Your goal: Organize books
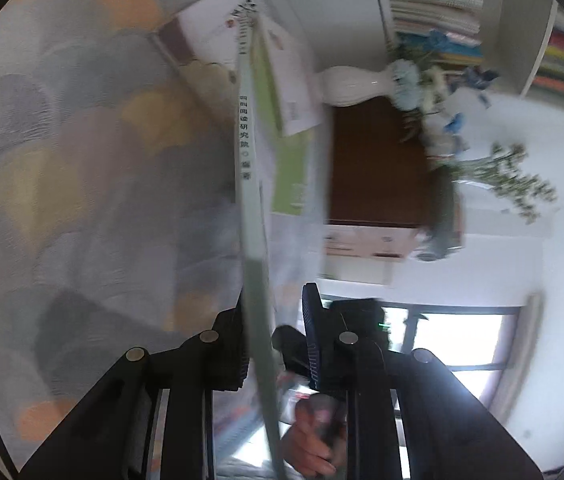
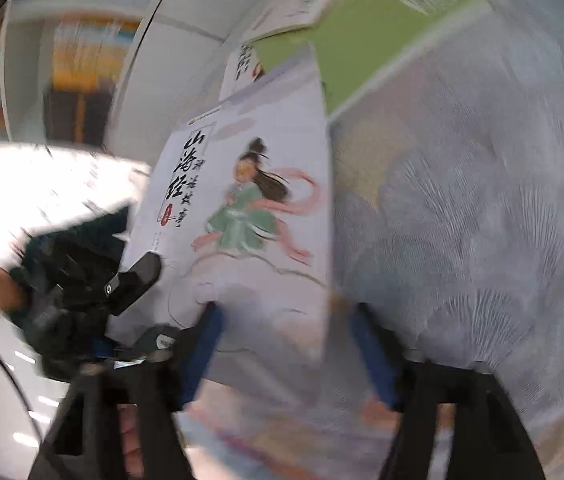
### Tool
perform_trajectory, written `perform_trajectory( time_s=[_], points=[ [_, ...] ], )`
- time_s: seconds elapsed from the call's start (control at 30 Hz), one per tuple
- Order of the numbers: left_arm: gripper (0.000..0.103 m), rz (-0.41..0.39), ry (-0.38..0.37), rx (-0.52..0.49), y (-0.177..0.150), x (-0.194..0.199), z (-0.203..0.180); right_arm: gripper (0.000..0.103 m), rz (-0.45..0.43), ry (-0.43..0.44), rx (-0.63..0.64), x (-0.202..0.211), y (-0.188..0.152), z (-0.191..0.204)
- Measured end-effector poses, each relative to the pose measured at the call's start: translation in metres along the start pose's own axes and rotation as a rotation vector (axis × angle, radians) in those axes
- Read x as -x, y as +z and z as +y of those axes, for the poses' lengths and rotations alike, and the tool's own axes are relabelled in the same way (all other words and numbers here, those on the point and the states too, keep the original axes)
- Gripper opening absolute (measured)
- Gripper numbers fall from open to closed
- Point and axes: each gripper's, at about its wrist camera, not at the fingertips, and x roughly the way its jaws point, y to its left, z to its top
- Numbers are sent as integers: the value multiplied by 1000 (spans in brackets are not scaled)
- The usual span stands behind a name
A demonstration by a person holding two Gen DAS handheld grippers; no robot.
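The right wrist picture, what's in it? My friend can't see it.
A white book with a drawn girl in a green dress stands on edge between the open right claw. The left claw grips its edge; a green book lies behind.

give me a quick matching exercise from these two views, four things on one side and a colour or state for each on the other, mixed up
Things:
1. left gripper
2. right gripper
3. vase
4. book lying flat on the patterned cloth

Colour or state:
A. green cover
B. white
C. jaws wide, pressing on nothing
D. closed on the edge of the illustrated book

Pairs: 1-D, 2-C, 3-B, 4-A
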Motion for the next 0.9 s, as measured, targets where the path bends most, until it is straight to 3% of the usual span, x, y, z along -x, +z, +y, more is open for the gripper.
perform_trajectory(
  time_s=[0.07,0.13,0.2,0.23,0.3,0.37,0.43,0.5,0.6,0.73,0.9],
  points=[
    [19,26,-49,28,7,1,3,78,-18,136,-114,2,7,-17],
    [19,41,-38,53,9,-4,7,73,-42,239,-199,0,16,-28],
    [19,52,-33,73,9,-8,12,52,-35,277,-203,-5,24,-27],
    [19,52,-24,82,8,-8,13,47,-28,268,-187,-8,28,-23],
    [19,46,27,77,6,-6,16,30,-23,221,-138,-12,30,-13],
    [21,45,147,39,6,-4,13,27,-32,110,-53,-12,29,0],
    [23,45,342,-59,0,-7,3,26,-42,9,28,-12,26,14],
    [29,18,489,-139,-7,-10,-5,26,-44,-69,82,-14,22,25],
    [30,-27,603,-196,-14,-6,-13,26,-55,-182,156,-17,18,40],
    [30,-30,684,-227,-16,-7,-14,26,-35,-286,263,-30,16,62],
    [32,-44,749,-331,-24,2,-20,27,-62,-276,280,-34,6,78]
  ],
)
